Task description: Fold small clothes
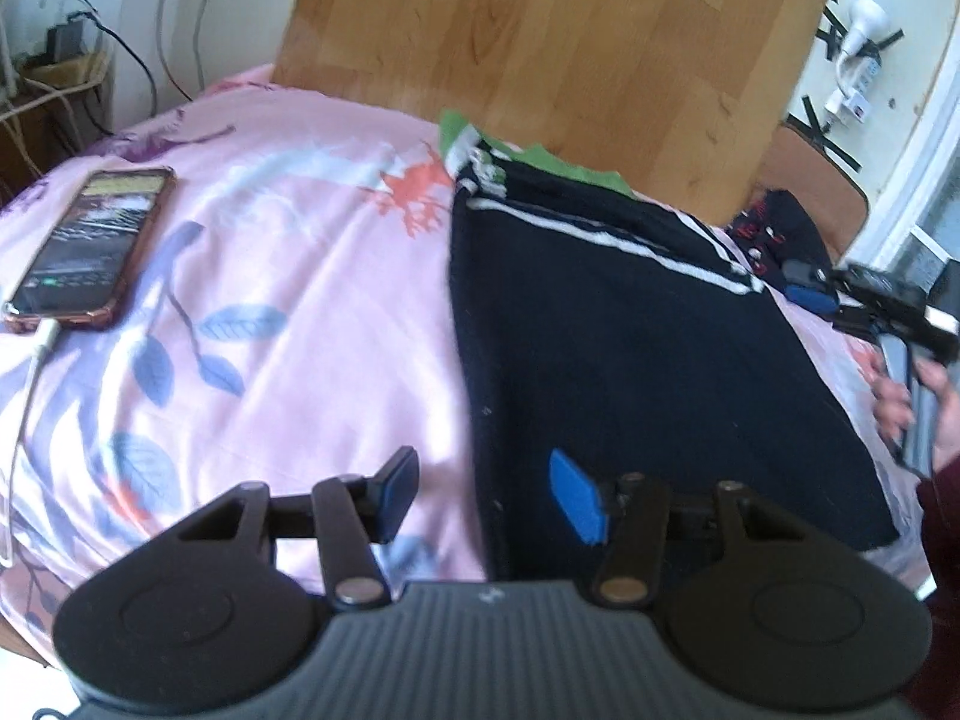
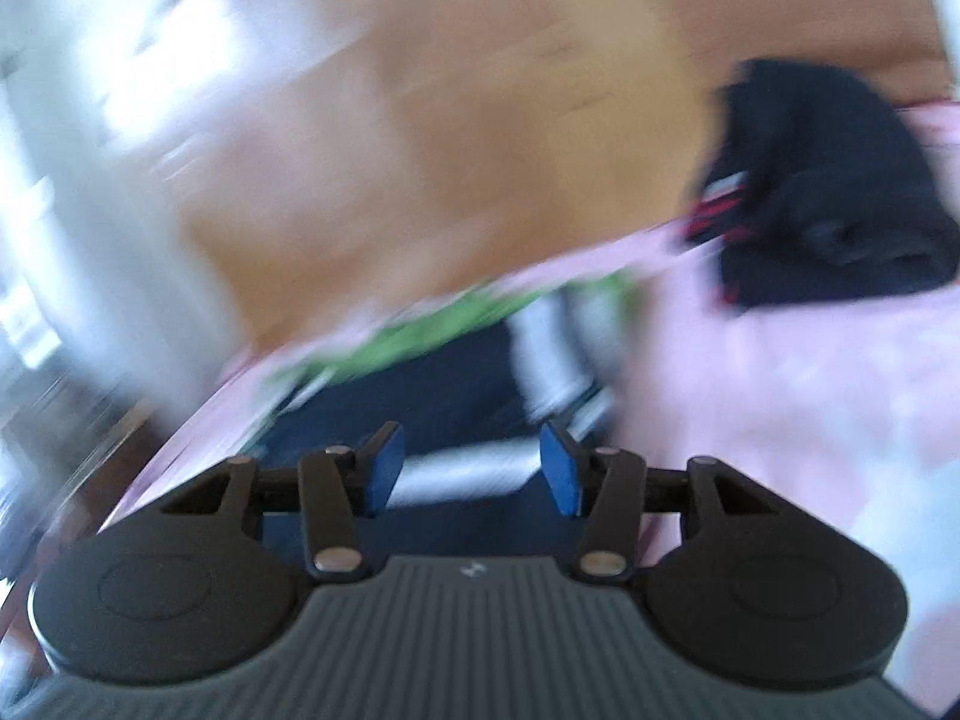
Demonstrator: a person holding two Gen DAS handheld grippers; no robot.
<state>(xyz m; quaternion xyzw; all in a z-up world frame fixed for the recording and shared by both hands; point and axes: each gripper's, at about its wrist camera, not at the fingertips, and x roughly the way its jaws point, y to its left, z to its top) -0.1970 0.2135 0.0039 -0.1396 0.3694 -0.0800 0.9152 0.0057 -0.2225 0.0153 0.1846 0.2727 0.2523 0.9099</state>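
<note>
- Navy garment (image 1: pixel 630 360) with white stripes lies flat on my pink floral bedsheet (image 1: pixel 288 276), beside a phone (image 1: pixel 90 246).
- My left tongs (image 1: pixel 489 495) hover spread at its near edge, pinching nothing.
- My right tongs (image 2: pixel 471 468) are spread too, empty, above the blurred navy cloth.

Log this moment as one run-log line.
garment: dark navy white-striped cloth flat on pink floral bedsheet | left hand-held gripper: open, empty, over garment's edge | right hand-held gripper: open, empty

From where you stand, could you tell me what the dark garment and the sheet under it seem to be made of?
Dark garment: apparently a matte knit, with lint specks and white stripes. Pink sheet: smooth, slightly glossy printed fabric, perhaps satin or polyester, judging by its sheen.
</note>
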